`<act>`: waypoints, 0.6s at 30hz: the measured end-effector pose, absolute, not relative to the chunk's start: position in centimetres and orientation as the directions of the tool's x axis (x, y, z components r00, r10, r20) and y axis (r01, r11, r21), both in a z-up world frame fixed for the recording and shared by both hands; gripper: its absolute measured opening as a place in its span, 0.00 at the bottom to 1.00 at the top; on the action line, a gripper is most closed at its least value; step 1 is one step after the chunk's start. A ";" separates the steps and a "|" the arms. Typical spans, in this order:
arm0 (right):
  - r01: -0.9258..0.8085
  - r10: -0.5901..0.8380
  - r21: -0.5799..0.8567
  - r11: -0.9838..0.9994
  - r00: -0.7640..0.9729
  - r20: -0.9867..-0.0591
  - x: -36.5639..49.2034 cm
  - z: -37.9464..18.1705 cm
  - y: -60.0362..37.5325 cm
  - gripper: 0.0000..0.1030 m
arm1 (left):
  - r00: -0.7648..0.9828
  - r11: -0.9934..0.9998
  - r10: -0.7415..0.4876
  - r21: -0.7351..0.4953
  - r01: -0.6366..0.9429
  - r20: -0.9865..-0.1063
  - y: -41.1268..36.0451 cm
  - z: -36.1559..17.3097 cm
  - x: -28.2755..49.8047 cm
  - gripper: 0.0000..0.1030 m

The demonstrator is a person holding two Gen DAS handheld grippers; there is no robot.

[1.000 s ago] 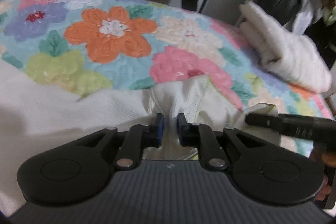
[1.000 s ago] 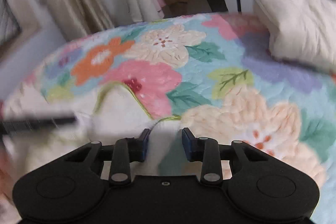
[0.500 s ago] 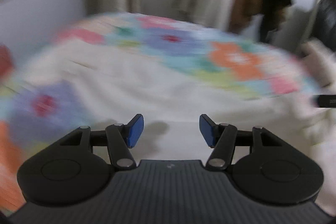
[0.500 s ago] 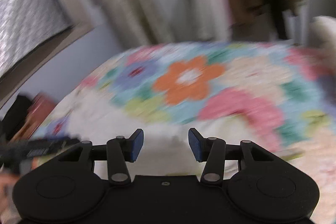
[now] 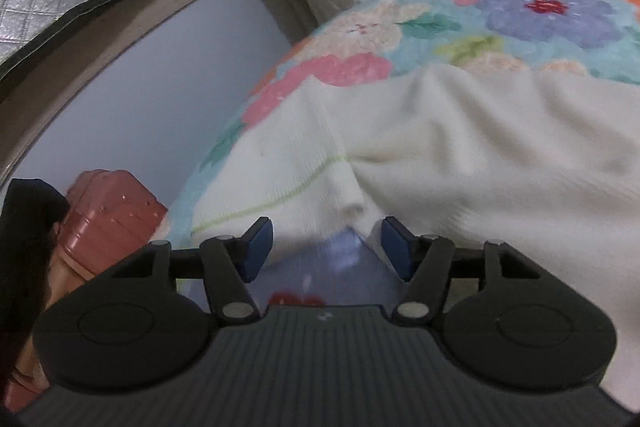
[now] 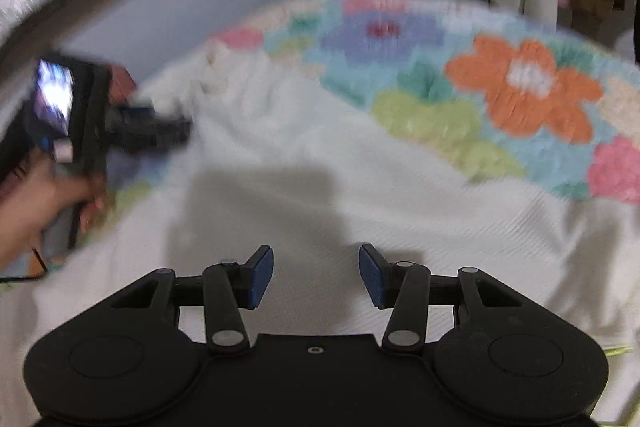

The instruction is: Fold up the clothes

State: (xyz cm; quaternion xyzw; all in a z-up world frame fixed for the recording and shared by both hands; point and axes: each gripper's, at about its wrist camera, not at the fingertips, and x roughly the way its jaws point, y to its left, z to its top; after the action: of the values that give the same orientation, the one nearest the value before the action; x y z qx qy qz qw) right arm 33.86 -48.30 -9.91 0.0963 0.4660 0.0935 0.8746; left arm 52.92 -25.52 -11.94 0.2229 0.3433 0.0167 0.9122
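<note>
Left gripper (image 5: 327,247) spread wide, nothing between its pads, low over the near edge of the garment (image 5: 460,147), by a fold with a green stitched line. Right gripper (image 6: 316,275) also spread, empty, above the garment (image 6: 320,167) middle. Cream ribbed garment lies rumpled across the floral quilt (image 5: 540,11) on the bed. Left gripper (image 6: 160,131) shows blurred in right view, at garment's far left corner. Red suitcase (image 5: 108,215) beside bed.
</note>
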 end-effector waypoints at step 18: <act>-0.162 0.277 0.225 0.961 0.518 -0.809 33.2 -11.4 -47.9 0.56 | 0.803 0.944 0.260 0.317 -0.094 -0.536 -20.5 -4.1 59.5 0.93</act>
State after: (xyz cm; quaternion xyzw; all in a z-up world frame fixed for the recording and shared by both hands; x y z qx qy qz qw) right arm 33.18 -47.90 -11.45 0.0605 0.4745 0.1263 0.8690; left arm 59.52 -20.51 -4.11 0.1389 0.2991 0.0942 0.9394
